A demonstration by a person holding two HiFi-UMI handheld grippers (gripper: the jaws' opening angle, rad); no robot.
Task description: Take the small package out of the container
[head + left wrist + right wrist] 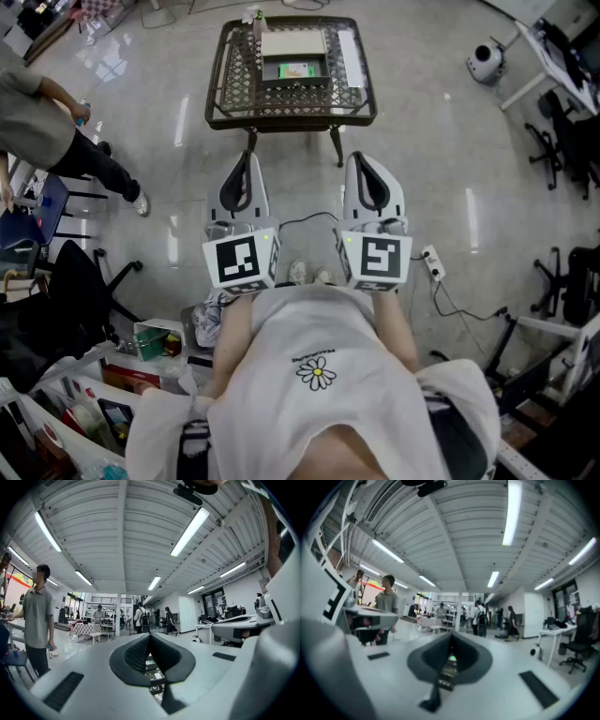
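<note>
The table [234, 80] is dark openwork metal; the floor [450, 169] is smooth, glossy and reflective.

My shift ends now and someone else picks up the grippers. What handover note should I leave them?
Left gripper: jaws shut, empty, held near the body.
Right gripper: the same.
The small package lies in the container on the lattice table ahead, apart from both grippers.
Done: nothing yet.
Left: reach in, grip the package, lift it out.
</note>
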